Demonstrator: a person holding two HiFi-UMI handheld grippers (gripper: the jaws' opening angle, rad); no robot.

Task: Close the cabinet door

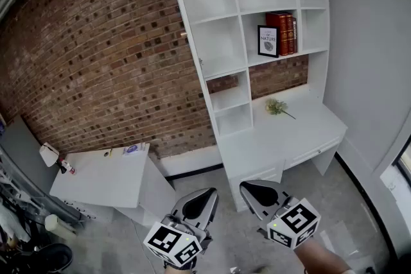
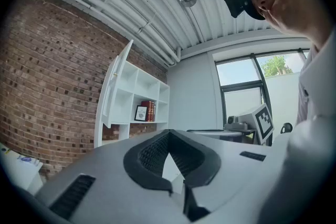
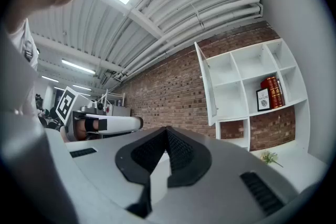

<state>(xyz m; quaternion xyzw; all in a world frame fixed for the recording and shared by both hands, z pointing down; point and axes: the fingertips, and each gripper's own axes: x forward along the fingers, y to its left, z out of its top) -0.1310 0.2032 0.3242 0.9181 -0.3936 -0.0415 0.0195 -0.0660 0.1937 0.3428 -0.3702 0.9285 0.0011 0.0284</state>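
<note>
The white shelf-and-desk unit [image 1: 270,138] stands against the brick wall. Its tall cabinet door [image 1: 186,16] hangs swung open at the unit's left side, edge-on to me; it also shows as cabinet door [image 2: 113,89] and cabinet door [image 3: 206,86]. My left gripper [image 1: 209,193] is held low in front of the desk, well short of the door, shut with nothing in it. Beside it my right gripper [image 1: 246,187] is shut and empty too. In the gripper views, left gripper [image 2: 168,134] and right gripper [image 3: 167,129] show their jaws meeting at the tip.
Red books [image 1: 286,32] and a framed picture [image 1: 268,40] sit on a shelf. A small plant [image 1: 277,107] lies on the desk top. A low white table [image 1: 103,176] with small items stands left. A grey wall and window are to the right.
</note>
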